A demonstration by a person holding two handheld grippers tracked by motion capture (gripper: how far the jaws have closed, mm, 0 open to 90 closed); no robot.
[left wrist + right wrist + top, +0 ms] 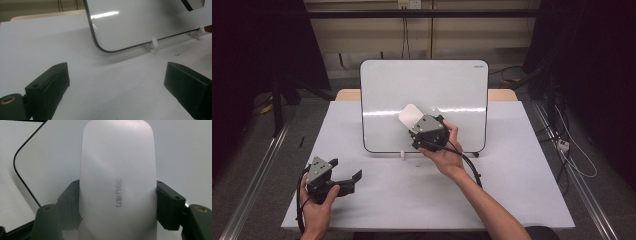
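Observation:
A white board eraser point(410, 117) with a dark felt underside sits between the jaws of my right gripper point(417, 122), which is shut on its two long sides. It is held up in front of the middle of an upright whiteboard point(427, 95); I cannot tell whether it touches the board. Close up, the eraser point(117, 177) carries faint grey lettering, my right gripper point(117, 202) clamps it, and the whiteboard point(50, 152) lies behind. My left gripper point(346, 170) rests low at the table's front left, open with nothing in it. Its jaws point(117, 72) stand wide apart, facing the whiteboard's point(130, 22) lower corner.
The whiteboard stands on small white feet point(153, 43) on a white table point(412, 195). A corner of the eraser point(193, 3) shows at the top right of the left gripper view. Cables trail from both grippers. Dark floor and metal rails flank the table.

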